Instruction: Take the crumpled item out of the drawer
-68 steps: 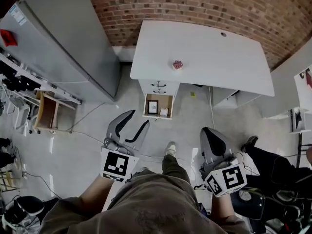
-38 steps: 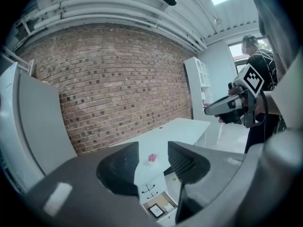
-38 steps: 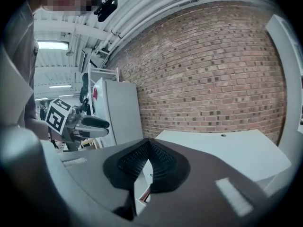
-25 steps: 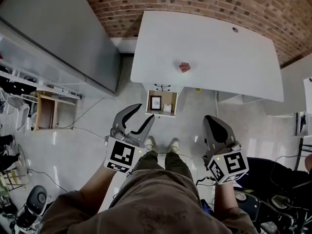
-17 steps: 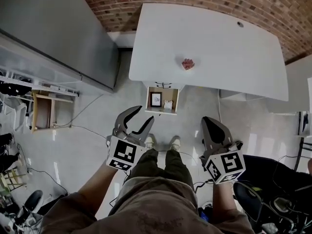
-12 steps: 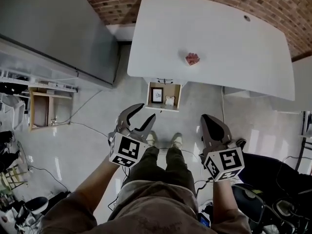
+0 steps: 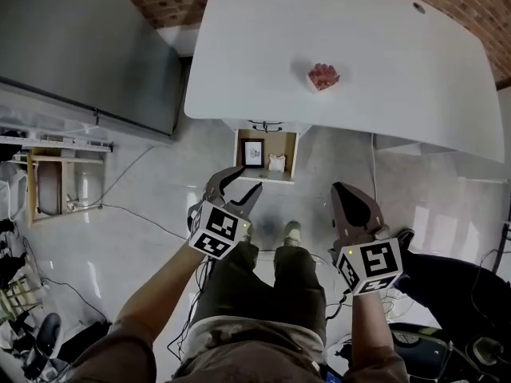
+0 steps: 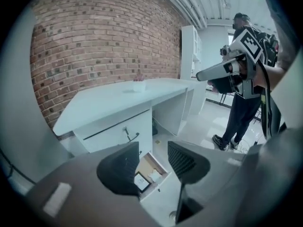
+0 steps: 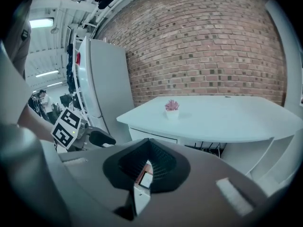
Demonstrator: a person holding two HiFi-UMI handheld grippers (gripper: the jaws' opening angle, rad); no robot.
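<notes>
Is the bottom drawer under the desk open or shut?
Open: the drawer is pulled out, showing a framed picture and the crumpled item inside.

We're holding both claws out low in front of us, pointing forward and down. The left claw [image 7: 242,180] is gaping, its jaws standing well apart with nothing between them. The right claw [image 7: 343,191] is sitting with its jaws pressed together, gripping nothing. The left forearm [image 7: 152,309] is angling inward; the right forearm [image 7: 364,329] is running straight ahead.
</notes>
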